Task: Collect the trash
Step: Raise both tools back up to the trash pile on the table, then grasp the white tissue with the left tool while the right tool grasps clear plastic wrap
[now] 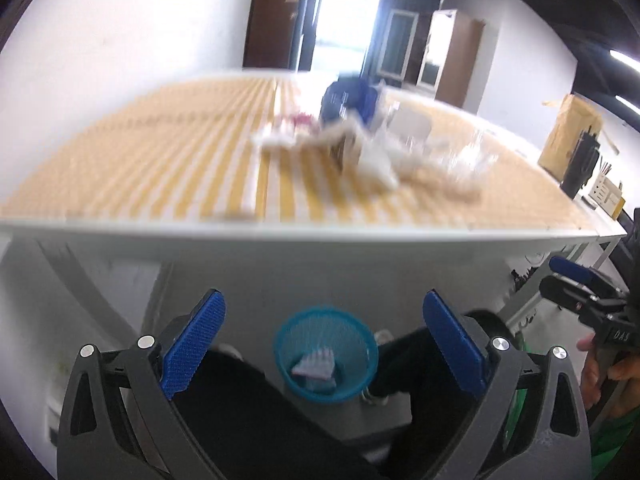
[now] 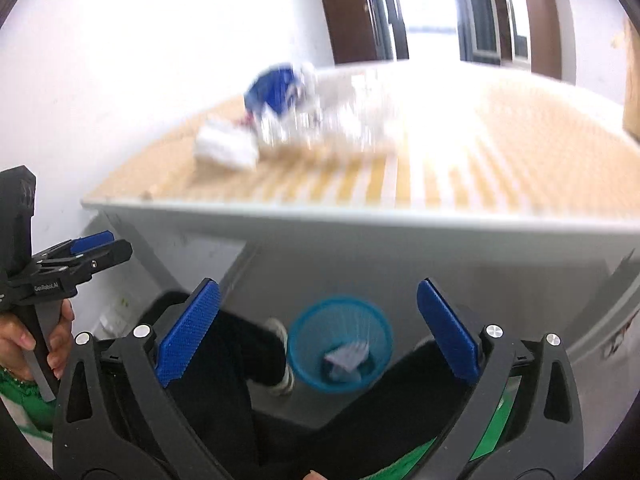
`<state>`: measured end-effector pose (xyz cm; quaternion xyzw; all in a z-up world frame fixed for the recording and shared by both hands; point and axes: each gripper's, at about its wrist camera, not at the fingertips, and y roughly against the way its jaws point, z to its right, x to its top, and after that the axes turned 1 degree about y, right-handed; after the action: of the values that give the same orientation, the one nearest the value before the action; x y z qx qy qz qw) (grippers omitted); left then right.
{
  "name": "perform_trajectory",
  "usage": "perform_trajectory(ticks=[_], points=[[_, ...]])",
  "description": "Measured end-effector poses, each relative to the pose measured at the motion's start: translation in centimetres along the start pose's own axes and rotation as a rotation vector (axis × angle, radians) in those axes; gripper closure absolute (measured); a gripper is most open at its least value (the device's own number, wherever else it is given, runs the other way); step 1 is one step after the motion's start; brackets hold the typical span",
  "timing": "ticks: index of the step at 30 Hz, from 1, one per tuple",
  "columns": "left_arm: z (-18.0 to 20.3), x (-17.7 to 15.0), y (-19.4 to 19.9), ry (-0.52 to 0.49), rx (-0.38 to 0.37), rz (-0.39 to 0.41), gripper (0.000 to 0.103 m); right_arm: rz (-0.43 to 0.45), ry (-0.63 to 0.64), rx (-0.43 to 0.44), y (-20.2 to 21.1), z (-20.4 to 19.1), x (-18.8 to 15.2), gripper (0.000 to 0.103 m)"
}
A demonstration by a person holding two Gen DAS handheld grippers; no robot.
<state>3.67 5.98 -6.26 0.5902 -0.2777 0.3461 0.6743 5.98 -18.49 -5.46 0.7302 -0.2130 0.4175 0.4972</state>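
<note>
A blurred heap of trash (image 1: 360, 140) lies on the table: a blue packet (image 1: 346, 98), white crumpled paper (image 1: 376, 162), clear plastic (image 1: 474, 156). The same heap (image 2: 304, 120) shows in the right wrist view with white tissue (image 2: 226, 148). A blue mesh bin (image 1: 326, 354) stands on the floor below the table edge with a piece of paper inside; it also shows in the right wrist view (image 2: 340, 344). My left gripper (image 1: 324, 340) is open and empty above the bin. My right gripper (image 2: 318, 330) is open and empty above the bin.
The table (image 1: 320, 234) has a yellow-and-white patterned top and a white front edge. The person's dark legs and shoes (image 2: 280, 360) stand by the bin. A cardboard box (image 1: 568, 132) and a dark bottle (image 1: 580, 164) are at the far right.
</note>
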Motion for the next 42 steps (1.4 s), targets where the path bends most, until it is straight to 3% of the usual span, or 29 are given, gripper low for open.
perform_trajectory(ticks=[9,17,26,30,31,32,33,34,35,36,37,42], points=[[0.9,5.8,-0.1,-0.012,-0.056,0.065,0.006,0.085,-0.024,-0.018,-0.7,1.8,6.5,0.009],[1.3,9.7,-3.6,-0.029,-0.073,0.023,0.007,0.051,-0.044,-0.025,-4.4,3.1,10.2,0.01],[1.7,11.6,-8.0,-0.066,-0.082,-0.069,0.021,-0.023,-0.082,-0.012,-9.1,4.8,12.3,0.024],[1.8,11.7,-9.3,-0.078,-0.099,-0.107,0.045,-0.064,-0.096,0.015,-10.5,5.1,12.1,0.037],[1.9,11.7,-9.5,-0.077,-0.098,-0.111,0.055,-0.073,-0.092,0.024,-10.8,5.1,12.0,0.045],[1.9,11.7,-9.7,-0.078,-0.093,-0.11,0.063,-0.072,-0.09,0.027,-10.8,5.1,11.9,0.045],[1.9,11.6,-9.8,-0.084,-0.088,-0.111,0.081,-0.067,-0.089,0.027,-10.8,5.1,11.9,0.048],[2.0,11.5,-9.8,-0.087,-0.083,-0.106,0.091,-0.062,-0.087,0.027,-10.6,5.1,11.9,0.05],[2.0,11.6,-9.8,-0.084,-0.079,-0.097,0.091,-0.057,-0.086,0.024,-10.4,5.1,11.9,0.051],[1.9,11.7,-9.6,-0.078,-0.074,-0.084,0.091,-0.045,-0.087,0.021,-10.1,5.1,11.8,0.06],[1.9,11.7,-9.4,-0.073,-0.072,-0.072,0.093,-0.031,-0.089,0.016,-9.7,5.2,11.9,0.063],[2.2,12.3,-8.3,-0.081,-0.062,-0.027,0.093,-0.014,-0.086,-0.004,-9.0,5.5,11.8,0.067]])
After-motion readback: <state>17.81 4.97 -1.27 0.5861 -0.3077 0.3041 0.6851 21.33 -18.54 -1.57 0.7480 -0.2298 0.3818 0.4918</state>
